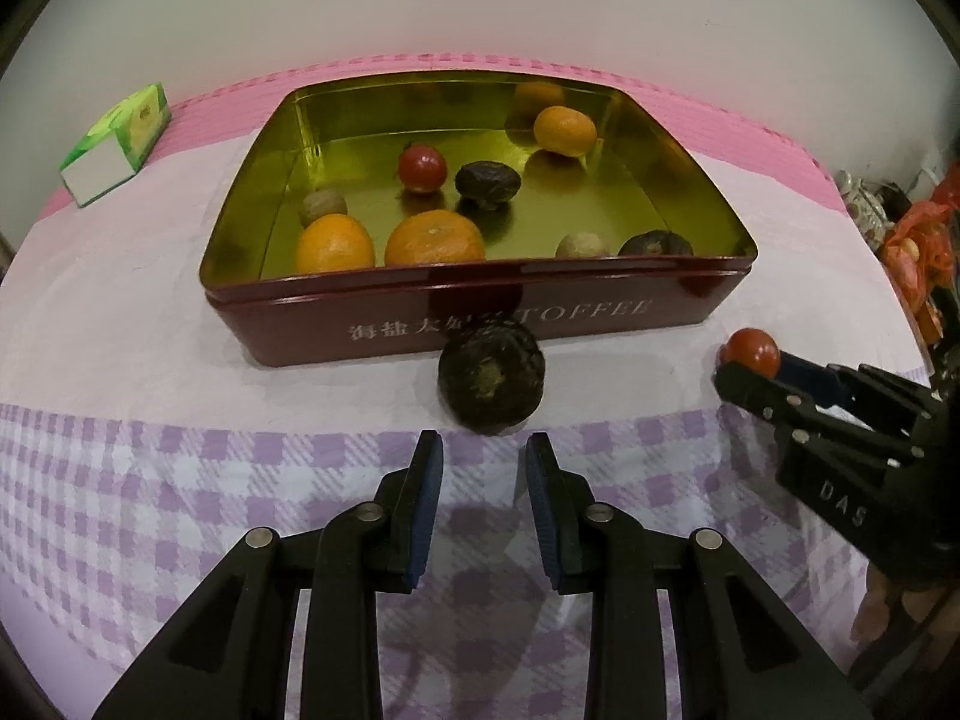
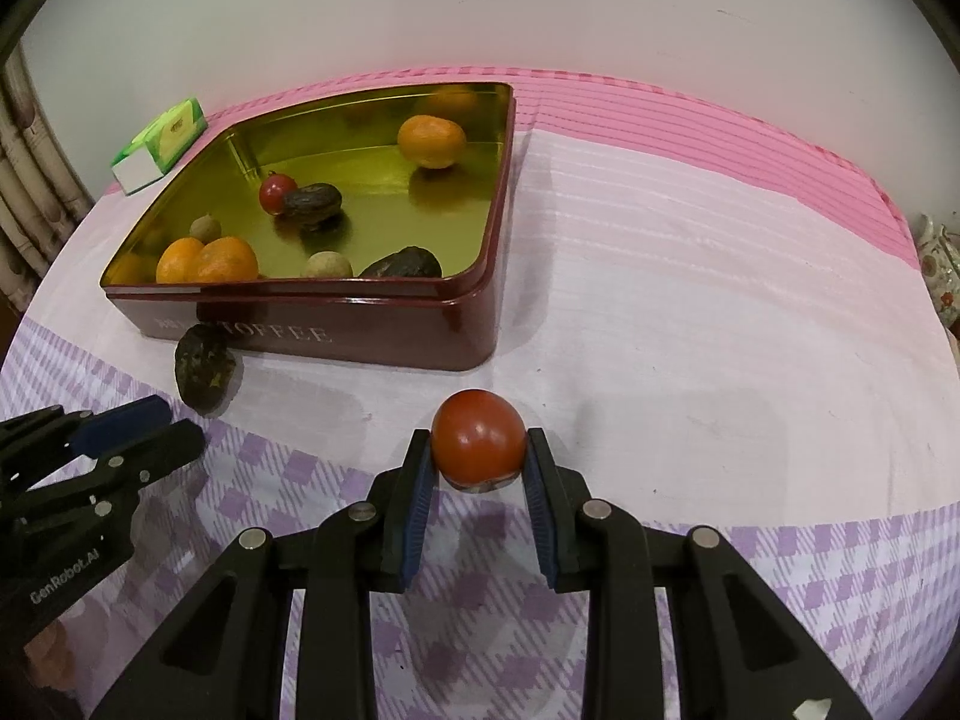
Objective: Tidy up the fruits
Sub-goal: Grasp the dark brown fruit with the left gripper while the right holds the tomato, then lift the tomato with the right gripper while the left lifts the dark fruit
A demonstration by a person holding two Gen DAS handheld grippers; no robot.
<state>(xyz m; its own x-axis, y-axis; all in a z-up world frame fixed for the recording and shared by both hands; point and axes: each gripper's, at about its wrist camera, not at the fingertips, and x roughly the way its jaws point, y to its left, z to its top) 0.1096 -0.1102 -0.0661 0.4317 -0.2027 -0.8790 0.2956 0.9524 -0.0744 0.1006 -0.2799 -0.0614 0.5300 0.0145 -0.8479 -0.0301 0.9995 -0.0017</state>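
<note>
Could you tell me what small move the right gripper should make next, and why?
Probably lift and carry toward the tin: the right gripper is shut on the red tomato just above the cloth, while the other fruits already lie inside the tin.

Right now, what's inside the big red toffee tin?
Inside the tin: three oranges, one red tomato, two dark wrinkled fruits and two small beige round ones. The front wall hides the floor just behind it.
</note>
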